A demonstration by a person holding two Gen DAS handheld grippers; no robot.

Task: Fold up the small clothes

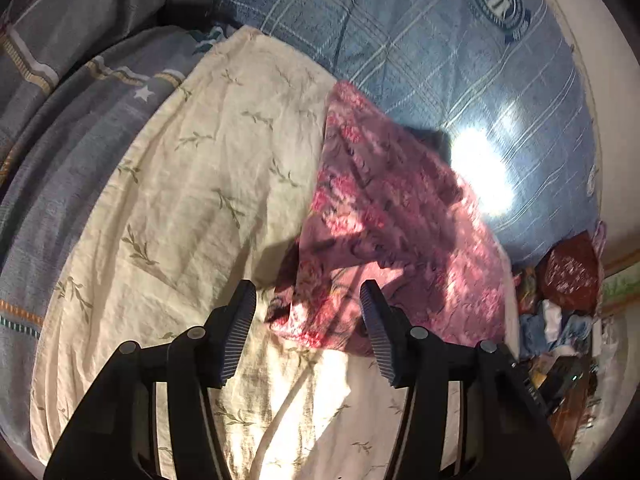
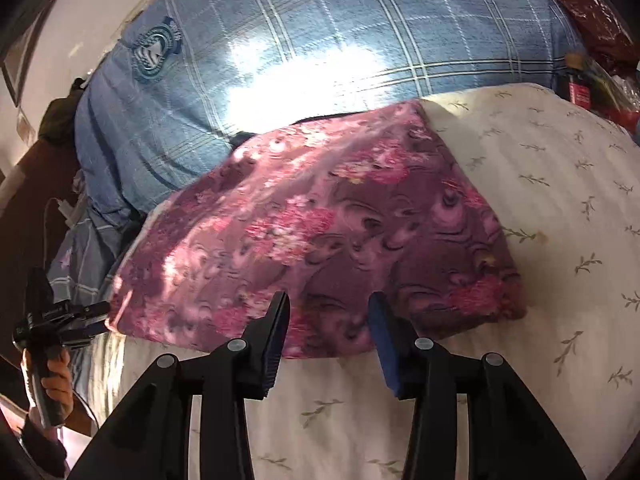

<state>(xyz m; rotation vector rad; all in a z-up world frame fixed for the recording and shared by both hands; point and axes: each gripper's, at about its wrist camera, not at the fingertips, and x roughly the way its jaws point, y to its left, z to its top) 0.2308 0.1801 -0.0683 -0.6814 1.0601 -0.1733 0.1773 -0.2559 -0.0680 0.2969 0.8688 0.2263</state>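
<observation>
Only the right wrist view shows a hand (image 2: pixel 50 380); both hand-held grippers, left (image 1: pixel 308 300) and right (image 2: pixel 328 312), hang spread above the folded pink floral fleece (image 2: pixel 320 232).

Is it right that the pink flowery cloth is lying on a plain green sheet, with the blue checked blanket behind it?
Not quite. The sheet is cream with little leafy sprigs, not plain green, as the right wrist view shows. The pink flowery cloth does lie on it, with the blue checked blanket behind.
</observation>
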